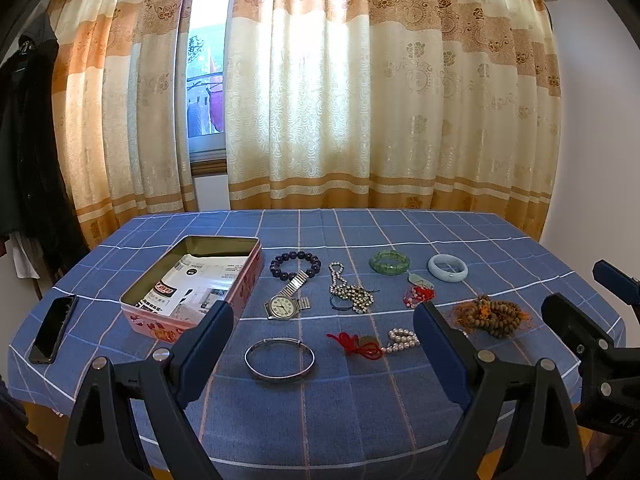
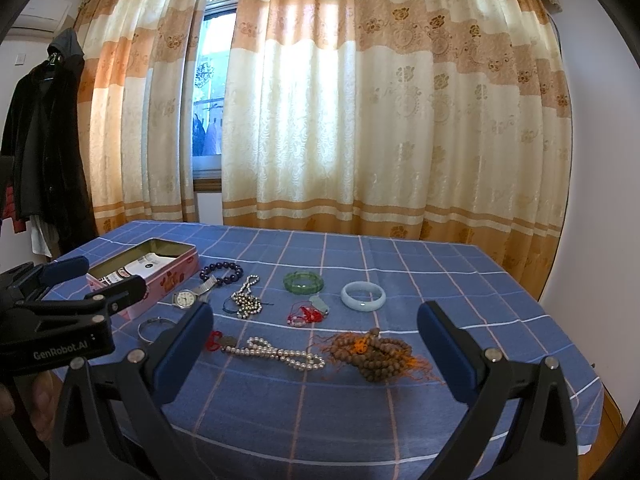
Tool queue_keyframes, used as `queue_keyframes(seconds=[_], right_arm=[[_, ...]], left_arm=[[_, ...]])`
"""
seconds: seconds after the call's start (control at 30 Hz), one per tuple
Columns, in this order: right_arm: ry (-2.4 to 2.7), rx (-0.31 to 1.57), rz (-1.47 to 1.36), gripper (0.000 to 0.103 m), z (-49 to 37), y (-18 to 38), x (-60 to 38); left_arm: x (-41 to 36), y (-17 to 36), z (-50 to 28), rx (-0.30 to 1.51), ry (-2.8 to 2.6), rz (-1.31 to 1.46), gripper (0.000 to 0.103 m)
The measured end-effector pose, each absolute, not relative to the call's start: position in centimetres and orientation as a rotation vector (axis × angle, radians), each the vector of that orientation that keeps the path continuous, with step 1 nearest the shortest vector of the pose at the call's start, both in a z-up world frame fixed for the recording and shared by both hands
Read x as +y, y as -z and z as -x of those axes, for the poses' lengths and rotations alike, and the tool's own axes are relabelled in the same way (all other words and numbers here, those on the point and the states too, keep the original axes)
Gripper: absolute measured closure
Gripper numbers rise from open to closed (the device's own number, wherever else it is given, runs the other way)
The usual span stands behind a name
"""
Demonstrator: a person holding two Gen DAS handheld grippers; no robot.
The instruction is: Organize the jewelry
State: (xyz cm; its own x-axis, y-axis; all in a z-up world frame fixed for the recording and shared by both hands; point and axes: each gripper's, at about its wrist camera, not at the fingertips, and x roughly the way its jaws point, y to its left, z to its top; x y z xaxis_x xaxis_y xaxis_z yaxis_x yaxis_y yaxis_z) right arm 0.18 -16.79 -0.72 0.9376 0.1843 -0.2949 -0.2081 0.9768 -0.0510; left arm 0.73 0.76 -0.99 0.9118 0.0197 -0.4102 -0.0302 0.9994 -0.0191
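Your left gripper [image 1: 323,320] hangs nearest, jaws spread and holding nothing, over the bangle [image 1: 279,359] on the table [image 1: 480,240]. Your right gripper [image 2: 315,326] is likewise released above the pearls [image 2: 280,354] and wooden beads [image 2: 378,354]. The watch [image 1: 283,306] lies just beside the open tin [image 1: 192,280]; other bracelets lie farther back.
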Motion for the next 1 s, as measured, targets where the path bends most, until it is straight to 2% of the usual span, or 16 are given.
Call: queue_keyframes(seconds=[1.0], right_arm=[[-0.197, 0.331, 0.075, 0.0, -0.98, 1.67, -17.33]], left_arm=[[0.88, 1.76, -1.23, 0.444, -0.026, 0.022, 0.011]])
